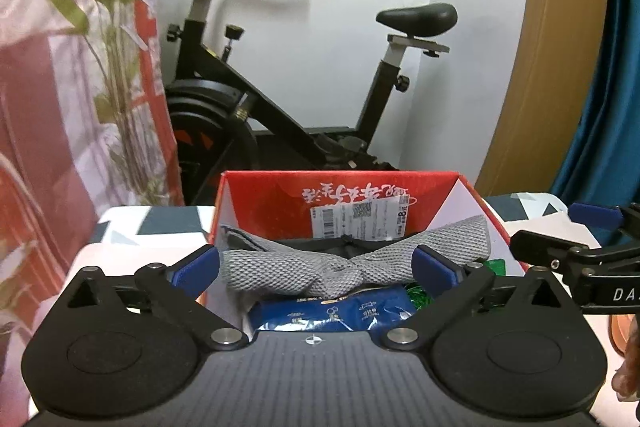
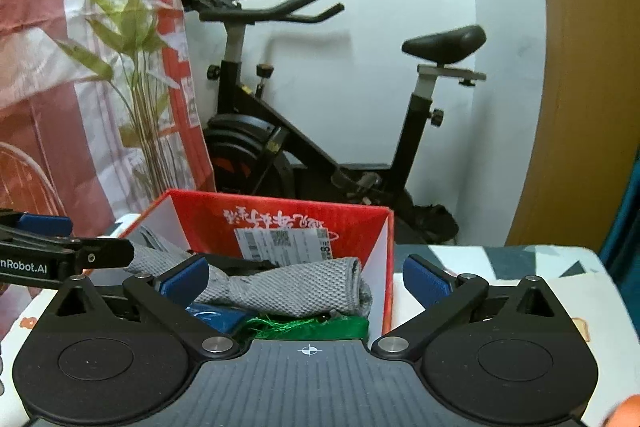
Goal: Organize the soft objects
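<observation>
The left gripper (image 1: 316, 265) has its blue-padded fingers spread wide apart, holding nothing; the grey mesh cloth (image 1: 320, 269) lies between the pads, and whether either pad touches it cannot be told. The right gripper (image 2: 306, 277) is likewise wide open and empty, its left pad just beside or against the same cloth, its right pad outside the box's right wall, over the table.

The cloth is draped twisted across the top of the open red cardboard box (image 1: 360, 193), above a blue plastic packet (image 1: 332, 317) and a green tinsel-like bundle (image 2: 304, 327) inside the box. In the left wrist view the right gripper enters at 3 o'clock, near the box's right rim.

The box sits on a table with a white cover printed with grey triangles (image 2: 520, 259); bare cover lies at 3 o'clock of the box. A black exercise bike (image 1: 280, 99) stands at 12 o'clock beyond the table edge, and a red-and-white curtain with a leafy plant (image 2: 132, 67) at 9 o'clock.

The box's inner wall bears upside-down white Chinese script and a barcoded shipping label (image 1: 360, 221). The left gripper's side reads "nRobot.AI"; the right one shows "DA".
</observation>
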Motion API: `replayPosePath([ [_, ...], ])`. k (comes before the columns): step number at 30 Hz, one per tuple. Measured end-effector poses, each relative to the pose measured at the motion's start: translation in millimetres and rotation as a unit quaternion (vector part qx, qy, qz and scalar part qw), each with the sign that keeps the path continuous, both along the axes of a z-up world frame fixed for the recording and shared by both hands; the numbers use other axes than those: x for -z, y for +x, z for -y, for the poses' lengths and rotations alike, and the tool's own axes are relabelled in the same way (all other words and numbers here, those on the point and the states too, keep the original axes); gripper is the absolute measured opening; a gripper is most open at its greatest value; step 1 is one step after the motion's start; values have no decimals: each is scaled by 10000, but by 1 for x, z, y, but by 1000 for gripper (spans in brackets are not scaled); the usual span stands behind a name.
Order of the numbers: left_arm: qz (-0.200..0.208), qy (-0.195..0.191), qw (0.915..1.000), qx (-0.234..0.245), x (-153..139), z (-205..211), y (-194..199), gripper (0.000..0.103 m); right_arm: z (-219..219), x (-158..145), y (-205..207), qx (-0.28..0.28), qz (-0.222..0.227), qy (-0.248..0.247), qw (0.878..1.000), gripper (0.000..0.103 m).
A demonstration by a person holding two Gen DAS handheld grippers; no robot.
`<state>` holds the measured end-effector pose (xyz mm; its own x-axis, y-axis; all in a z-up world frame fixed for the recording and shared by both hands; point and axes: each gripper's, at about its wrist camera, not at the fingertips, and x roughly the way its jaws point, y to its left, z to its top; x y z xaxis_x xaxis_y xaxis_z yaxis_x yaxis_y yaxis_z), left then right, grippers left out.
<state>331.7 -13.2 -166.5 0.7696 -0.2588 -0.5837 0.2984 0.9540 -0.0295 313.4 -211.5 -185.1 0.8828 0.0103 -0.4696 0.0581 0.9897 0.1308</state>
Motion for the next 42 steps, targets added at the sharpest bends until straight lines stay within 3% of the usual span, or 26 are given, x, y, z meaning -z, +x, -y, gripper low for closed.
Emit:
replayPosePath([
  [10, 364, -251, 9984, -365, -39, -12, -61, 103, -15, -47, -59, 62, 453, -45, 9989, 103],
  [16, 769, 183, 9933, -846, -65, -7, -99, 103, -28, -75, -102, -33, 708, -185, 9973, 103],
  [22, 1057, -284, 9907, -809, -96, -21, -145, 103, -39, -105, -147, -82, 987, -120, 9950, 103],
  [28, 1338, -3, 9858, -1018, -121, -21, -195, 103, -50, -131, -198, -46, 1259, -211, 9918, 103],
  [31, 1376, -139, 9852, -1013, -130, -25, -220, 103, -54, -140, -224, 28, 1397, -237, 9899, 103],
  [42, 1555, -6, 9819, -1086, -139, -31, -284, 103, -60, -144, -294, 409, 1485, -244, 9878, 103],
])
